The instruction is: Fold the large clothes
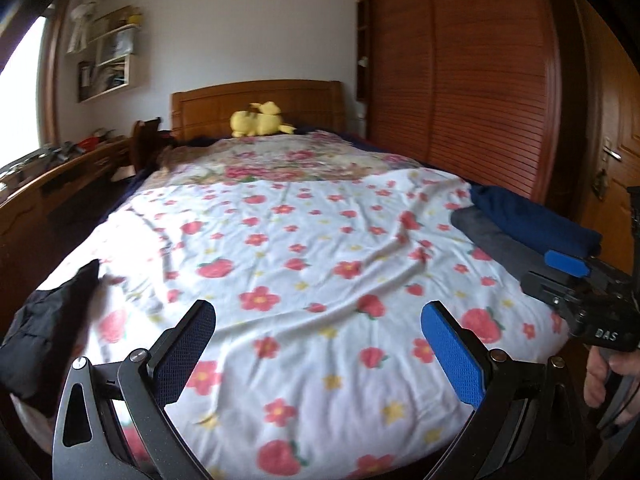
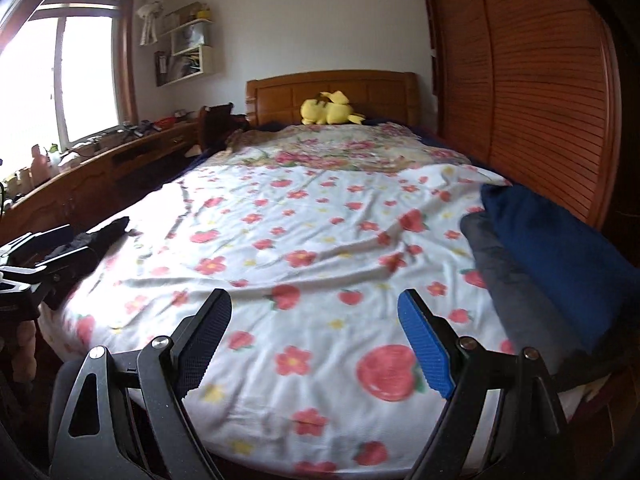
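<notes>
Only right wrist view shows window [image 2: 60, 76]; tongs empty.

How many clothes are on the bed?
3: a blue one atop a grey one at the bed's right edge, a black one at its left edge. More may be hidden.

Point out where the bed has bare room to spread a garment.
The middle of the flowered sheet is free, from the black garment at the left edge across to the folded grey and blue clothes at the right edge, and up to the second floral cover. Both side edges are crowded.
</notes>
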Available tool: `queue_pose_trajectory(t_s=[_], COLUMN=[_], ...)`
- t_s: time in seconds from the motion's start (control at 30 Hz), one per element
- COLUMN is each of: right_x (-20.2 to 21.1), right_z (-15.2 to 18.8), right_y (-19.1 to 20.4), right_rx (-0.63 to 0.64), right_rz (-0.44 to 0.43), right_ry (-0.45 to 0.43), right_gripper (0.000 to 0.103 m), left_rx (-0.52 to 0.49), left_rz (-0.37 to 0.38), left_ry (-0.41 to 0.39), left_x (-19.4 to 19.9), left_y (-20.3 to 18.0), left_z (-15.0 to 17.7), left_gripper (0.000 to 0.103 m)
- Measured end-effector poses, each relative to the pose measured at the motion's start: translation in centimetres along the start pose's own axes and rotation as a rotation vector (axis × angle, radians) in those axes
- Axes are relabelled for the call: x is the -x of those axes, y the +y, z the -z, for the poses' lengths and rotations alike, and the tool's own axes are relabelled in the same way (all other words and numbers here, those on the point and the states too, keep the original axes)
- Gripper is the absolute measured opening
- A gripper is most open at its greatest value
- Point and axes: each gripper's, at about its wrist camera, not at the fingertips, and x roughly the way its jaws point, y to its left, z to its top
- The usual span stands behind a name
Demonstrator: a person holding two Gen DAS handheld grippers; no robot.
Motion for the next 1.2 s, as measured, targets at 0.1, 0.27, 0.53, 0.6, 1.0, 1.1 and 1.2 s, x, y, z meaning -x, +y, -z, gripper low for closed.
queue_pose_trajectory(t_s=[0.1, 0.27, 0.53, 0.6, 1.0, 1.1, 1.2], right_x=[0.5, 1.5, 4.2, 4.7, 4.8, 4.8, 4.8], right_z=[-0.7, -2.0, -3.5, -3.6, -3.6, -3.7, -3.7], right_y=[1.7, 4.4, 6.4, 6.4, 6.1, 6.0, 6.0], right_rx=[0.008, 0.020, 0.026, 0.020, 0.010, 0.010, 0.009], right_rz=[-0.023, -0.049, -0.038, -0.039, -0.036, -0.035, -0.035], right_ry=[-0.026, -0.078, -0.168, -0.181, -0.179, -0.178, -0.178], right_gripper=[0.086, 0.086, 0.086, 0.086, 0.086, 0.086, 0.086], left_rx=[0.020, 0.035, 0.035, 0.038, 0.050, 0.047, 0.047], left_rz=[-0.028, -0.065, -0.108, -0.114, -0.110, -0.112, -0.111], left_ry=[-0.019, -0.075, -0.163, -0.175, -0.171, -0.169, -0.168], left_x=[1.1, 4.1, 8.5, 9.1, 8.3, 8.2, 8.2], left_y=[0.6, 1.3, 1.2, 1.1, 1.7, 1.7, 1.7], left_z=[0.1, 0.1, 0.8, 1.2, 1.1, 0.9, 0.8], left_gripper=[0.102, 0.102, 0.102, 0.102, 0.102, 0.102, 0.102])
